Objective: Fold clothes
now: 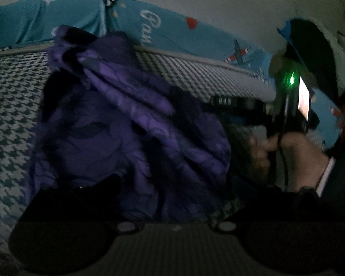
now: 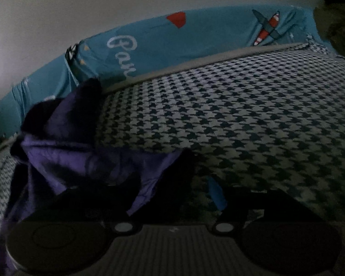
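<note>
Houndstooth bed (image 2: 241, 119), crumpled purple garment (image 1: 126, 126)

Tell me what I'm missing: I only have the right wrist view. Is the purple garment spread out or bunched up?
Observer: Bunched. The left wrist view shows the purple garment crumpled in folds over the houndstooth bedcover.
Operator: Where is the right gripper relative to it?
Observer: The right gripper comes in from the right side, with its tips at the heap's edge.
Operator: Does the left gripper hold the cloth?
Observer: Too dark to tell. The cloth reaches down to the left gripper.
</note>
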Demonstrator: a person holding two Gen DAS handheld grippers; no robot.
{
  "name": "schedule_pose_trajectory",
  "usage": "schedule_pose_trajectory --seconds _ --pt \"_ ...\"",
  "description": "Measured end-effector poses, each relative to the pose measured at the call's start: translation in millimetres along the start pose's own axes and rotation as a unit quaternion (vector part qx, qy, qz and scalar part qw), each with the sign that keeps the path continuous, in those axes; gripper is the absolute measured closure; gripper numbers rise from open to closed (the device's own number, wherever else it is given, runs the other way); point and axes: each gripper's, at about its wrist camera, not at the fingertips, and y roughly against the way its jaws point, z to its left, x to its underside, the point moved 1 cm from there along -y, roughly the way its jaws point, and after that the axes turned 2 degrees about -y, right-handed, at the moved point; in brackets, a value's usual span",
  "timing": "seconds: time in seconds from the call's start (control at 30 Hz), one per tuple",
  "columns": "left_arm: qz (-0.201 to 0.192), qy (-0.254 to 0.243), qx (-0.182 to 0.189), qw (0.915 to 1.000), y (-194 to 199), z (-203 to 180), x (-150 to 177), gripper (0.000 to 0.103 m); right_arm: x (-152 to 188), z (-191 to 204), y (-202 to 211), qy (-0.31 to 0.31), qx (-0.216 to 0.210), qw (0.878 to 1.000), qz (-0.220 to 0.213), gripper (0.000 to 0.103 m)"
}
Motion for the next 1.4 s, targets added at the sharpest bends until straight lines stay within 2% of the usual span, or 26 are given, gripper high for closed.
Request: schedule_pose_trajectory --seconds 0.17,0.23,0.3,0.4,0.5,0.7,1.03,1.2,1.4 --pt "-0.016 0.041 -0.041 0.9982 4.1 22.1 -7.1 0.000 2.2 5.7 -10.4 0.037 0.007 0.999 -0.011 0.041" --pt "-0.016 0.058 -0.057 0.9966 2.8 30.6 -8.1 0.000 3.5 7.0 -12.8 0.048 0.013 0.999 -0.016 0.050" --pt "-0.016 0.075 -0.072 0.9945 1.4 39.2 -9.2 0.000 3.8 6.8 -14.4 0.053 0.013 0.998 -0.020 0.068" --pt "-0.014 0.091 -0.096 0.9911 -1.1 49.4 -9.1 0.000 2.3 5.2 -15.8 0.048 0.006 0.999 -0.021 0.084" --pt "-0.013 0.106 -0.128 0.9861 -2.6 60.6 -8.5 0.000 0.0 2.7 -13.8 0.035 0.000 0.999 -0.024 0.093" --pt "-0.010 0.135 -0.188 0.9729 -0.8 80.8 -6.0 0.000 -8.0 11.1 13.0 0.027 -0.036 0.998 -0.051 0.094" --pt "-0.014 0.166 -0.231 0.9585 8.6 99.0 -3.9 0.000 -12.3 56.9 85.1 0.051 -0.140 0.984 -0.095 0.094" --pt "-0.038 0.185 -0.259 0.9472 23.8 109.4 -5.6 0.000 -4.3 90.5 117.8 0.076 -0.195 0.972 -0.104 0.094" --pt "-0.077 0.209 -0.292 0.9300 50.9 127.5 -12.0 0.000 20.8 142.5 149.5 0.134 -0.272 0.949 -0.093 0.094"
